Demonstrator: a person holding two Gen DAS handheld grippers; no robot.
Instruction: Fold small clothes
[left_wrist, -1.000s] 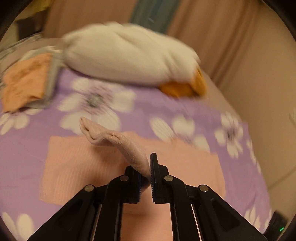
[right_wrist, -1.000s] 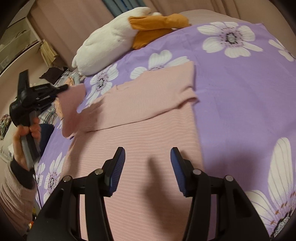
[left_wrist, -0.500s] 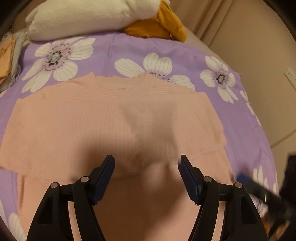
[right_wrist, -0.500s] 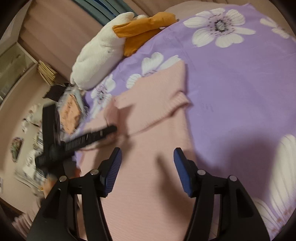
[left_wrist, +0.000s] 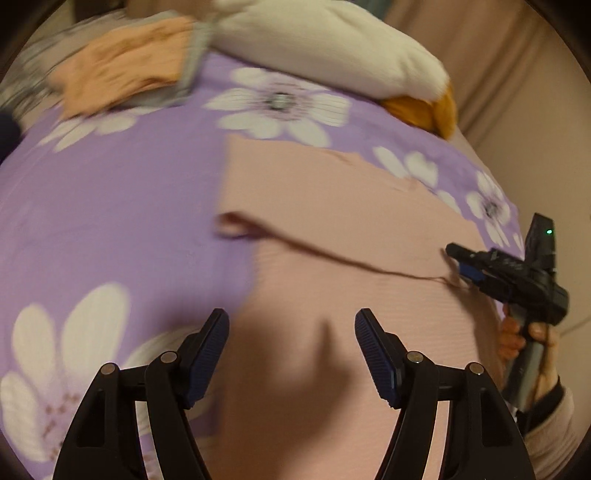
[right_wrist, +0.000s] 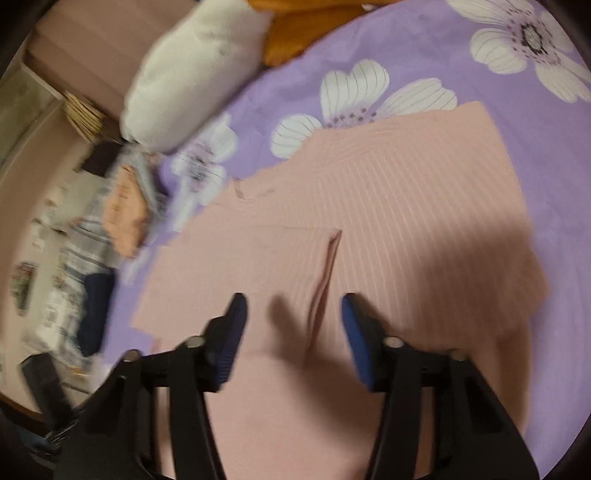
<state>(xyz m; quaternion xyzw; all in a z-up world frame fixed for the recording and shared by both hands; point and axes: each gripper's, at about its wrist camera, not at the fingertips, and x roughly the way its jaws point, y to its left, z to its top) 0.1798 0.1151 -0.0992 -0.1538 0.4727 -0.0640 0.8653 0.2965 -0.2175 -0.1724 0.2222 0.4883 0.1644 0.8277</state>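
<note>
White plush toy (left_wrist: 332, 40) on the purple flowered bedspread (left_wrist: 110, 206) — beige curtain (left_wrist: 517, 74) behind.

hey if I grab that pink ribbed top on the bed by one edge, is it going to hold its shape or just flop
Probably flop: the pink ribbed top lies flat, and its folded-over sleeve follows the layer beneath with no spring. It looks thin and likely light. The ribbed knit should give some grip on the purple flowered bedcover, so a push would likely bunch it rather than slide it whole.

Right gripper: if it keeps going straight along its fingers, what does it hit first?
Most likely the pink top, near the folded-over sleeve's edge lying between the open fingers of the right gripper. Nothing else shows in that line; depth is unclear.
</note>
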